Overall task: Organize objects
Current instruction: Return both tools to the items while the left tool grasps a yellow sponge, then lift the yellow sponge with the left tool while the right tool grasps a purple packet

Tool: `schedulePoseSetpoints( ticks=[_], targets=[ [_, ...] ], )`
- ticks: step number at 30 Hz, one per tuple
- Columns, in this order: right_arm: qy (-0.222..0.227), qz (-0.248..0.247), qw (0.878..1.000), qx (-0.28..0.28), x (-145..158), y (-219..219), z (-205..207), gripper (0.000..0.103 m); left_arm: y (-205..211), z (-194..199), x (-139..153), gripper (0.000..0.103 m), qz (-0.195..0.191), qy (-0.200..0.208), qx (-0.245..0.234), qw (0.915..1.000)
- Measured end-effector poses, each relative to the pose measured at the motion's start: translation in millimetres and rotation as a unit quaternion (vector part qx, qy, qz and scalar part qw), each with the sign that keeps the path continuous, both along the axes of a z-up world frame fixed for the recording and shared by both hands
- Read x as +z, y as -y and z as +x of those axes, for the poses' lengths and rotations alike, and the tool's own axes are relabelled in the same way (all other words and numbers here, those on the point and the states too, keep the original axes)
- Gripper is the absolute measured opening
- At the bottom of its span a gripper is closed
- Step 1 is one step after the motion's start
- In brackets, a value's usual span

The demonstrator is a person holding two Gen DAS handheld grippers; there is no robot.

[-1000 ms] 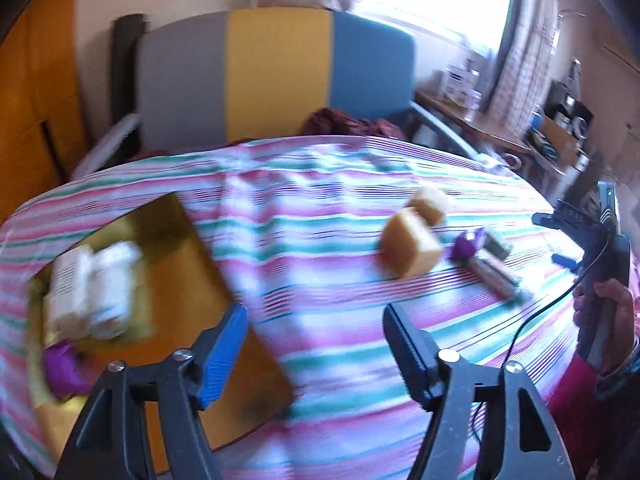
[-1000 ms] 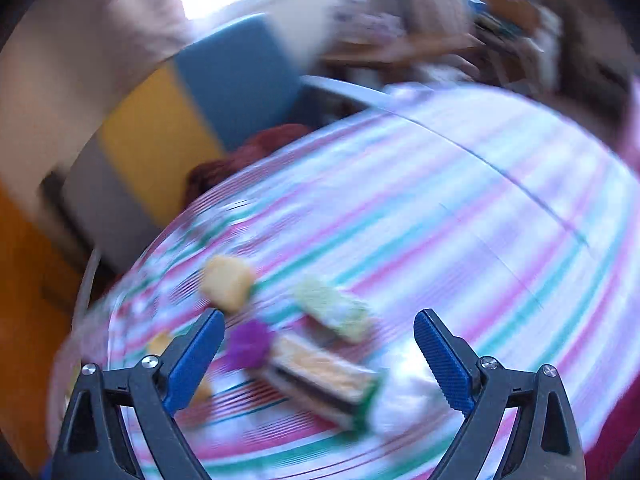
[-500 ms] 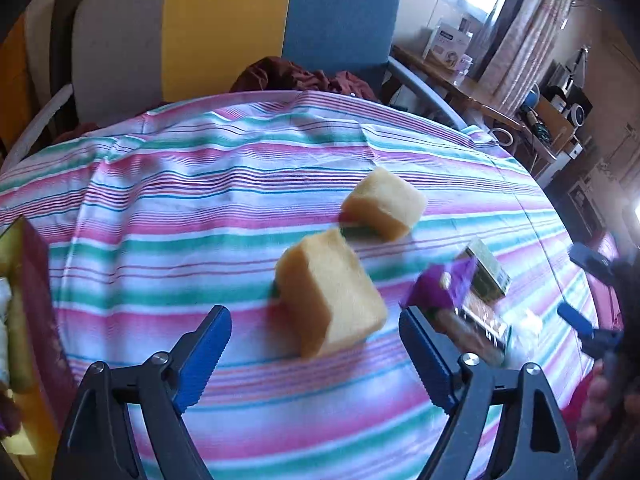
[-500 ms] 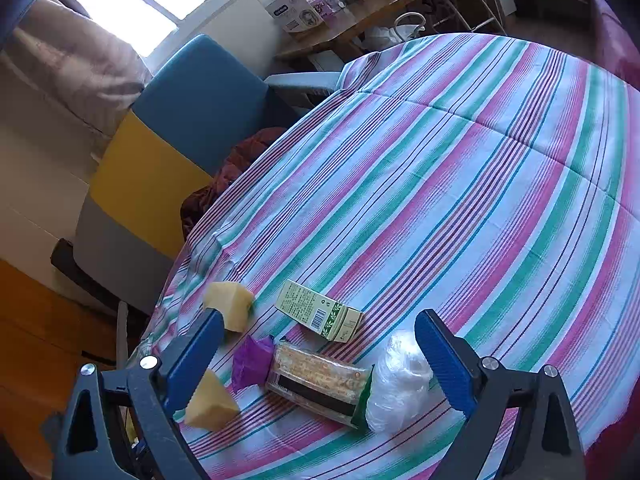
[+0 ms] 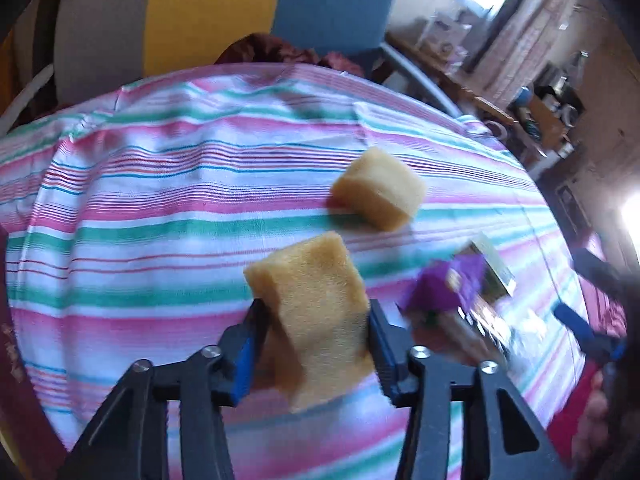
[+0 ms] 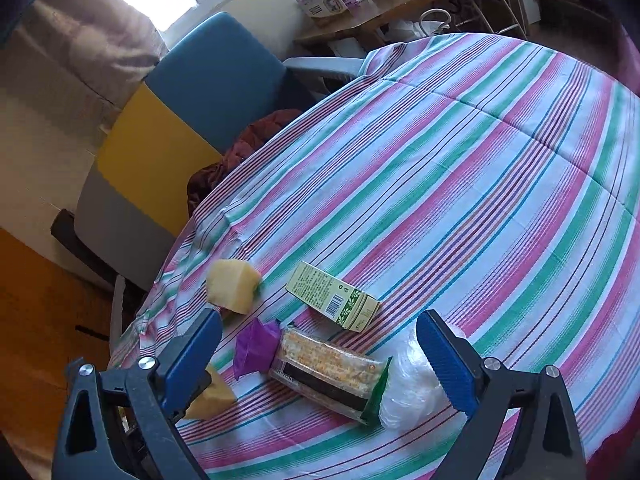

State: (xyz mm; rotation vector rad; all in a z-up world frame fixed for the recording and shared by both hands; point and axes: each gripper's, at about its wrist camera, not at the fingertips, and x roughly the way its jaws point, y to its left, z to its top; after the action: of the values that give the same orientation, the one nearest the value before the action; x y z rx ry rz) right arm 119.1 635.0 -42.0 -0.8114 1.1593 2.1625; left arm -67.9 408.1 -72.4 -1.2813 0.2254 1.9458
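Two yellow sponges lie on the striped tablecloth (image 6: 480,160). My left gripper (image 5: 315,308) is closing on the near sponge (image 5: 312,280), and both pads press its sides. The far sponge (image 5: 378,194) lies free behind it. To the right are a purple wrapper (image 5: 444,292) and a green box (image 5: 494,264). My right gripper (image 6: 320,320) hangs open above a cracker pack (image 6: 328,372), with the purple wrapper (image 6: 256,346), the green box (image 6: 334,296) and a clear plastic bag (image 6: 408,384) around it. One of its fingers partly hides the near sponge (image 6: 212,398).
A grey, yellow and blue chair (image 5: 208,12) stands behind the table, with a dark red cloth (image 5: 280,50) on its seat. The dark edge of a tray (image 5: 8,340) shows at the far left. A cluttered desk (image 6: 360,12) stands beyond the table's far side.
My left gripper swung from over the tray to the near sponge, sank and closed its jaws onto it. The right gripper settled over the packets and stayed open.
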Motion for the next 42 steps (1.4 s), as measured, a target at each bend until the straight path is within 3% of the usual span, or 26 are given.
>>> schedulePoseSetpoints(
  ticks=[5, 14, 25, 28, 33, 34, 35, 42],
  targets=[
    [0.014, 0.022, 0.999, 0.039, 2, 12, -13, 0.098, 38, 38, 12, 0.047, 0.013, -0.021, -0.037, 0.999],
    [0.063, 0.078, 0.989, 0.106, -3, 38, -40, 0.098, 94, 77, 21, 0.046, 0.033, -0.019, -0.045, 0.9983],
    [0.133, 0.187, 0.952, 0.204, -9, 81, -85, 0.097, 138, 101, 32, 0.046, 0.044, -0.033, -0.051, 0.9972],
    [0.149, 0.193, 0.945, 0.218, -14, 81, -101, 0.096, 143, 103, 34, 0.046, 0.049, -0.034, -0.049, 0.997],
    [0.194, 0.189, 0.938, 0.218, -36, 71, -132, 0.084, 150, 104, 41, 0.047, 0.057, -0.037, -0.046, 0.9966],
    [0.205, 0.184, 0.935, 0.223, -41, 70, -136, 0.077, 152, 104, 42, 0.047, 0.059, -0.038, -0.044, 0.9966],
    [0.223, 0.181, 0.93, 0.23, -47, 70, -141, 0.049, 155, 103, 43, 0.047, 0.06, -0.038, -0.041, 0.9966],
    [0.181, 0.184, 0.928, 0.268, -28, 96, -134, 0.044, 176, 94, 47, 0.047, 0.072, -0.041, -0.015, 0.9964]
  ],
)
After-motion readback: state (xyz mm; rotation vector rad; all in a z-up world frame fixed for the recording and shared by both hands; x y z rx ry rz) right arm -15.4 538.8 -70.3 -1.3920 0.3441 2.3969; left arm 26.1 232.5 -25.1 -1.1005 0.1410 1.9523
